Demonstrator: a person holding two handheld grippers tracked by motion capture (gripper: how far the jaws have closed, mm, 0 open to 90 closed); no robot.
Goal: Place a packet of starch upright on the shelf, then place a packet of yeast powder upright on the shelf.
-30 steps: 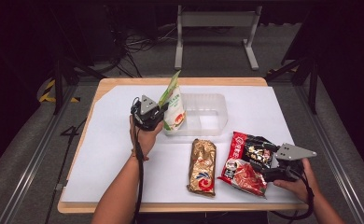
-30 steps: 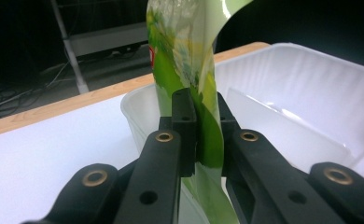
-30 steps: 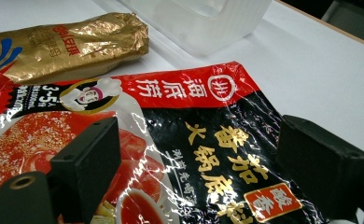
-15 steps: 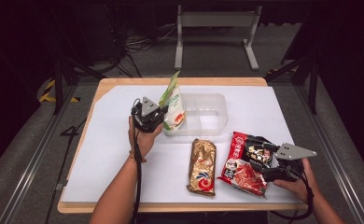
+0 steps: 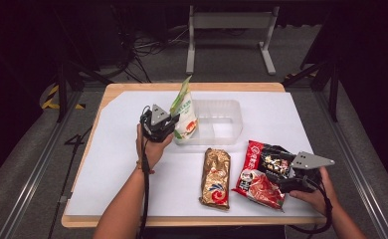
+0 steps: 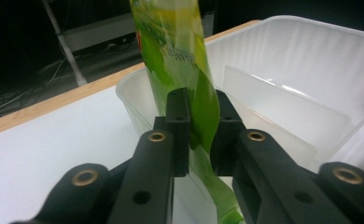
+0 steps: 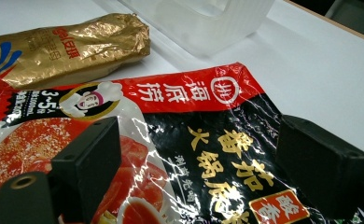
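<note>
Left claw [image 6: 201,135]: it is closed on the green pouch [image 6: 185,70] and holds it upright at the near left corner of the clear tub [image 5: 217,122].
Green pouch: its long axis stands almost vertical, its lower end seems already inside the tub wall.
Right claw [image 7: 199,168]: its jaws are wide apart, one on each side of the red packet [image 5: 262,172], and grip nothing.
Red packet: it lies flat on the white surface [image 5: 117,149], directly under the right claw, which is the nearer one.
Gold packet [image 5: 216,178]: it lies flat between the two hands, its long axis pointing toward the tub.
Likely next: release the pouch into the tub.
</note>
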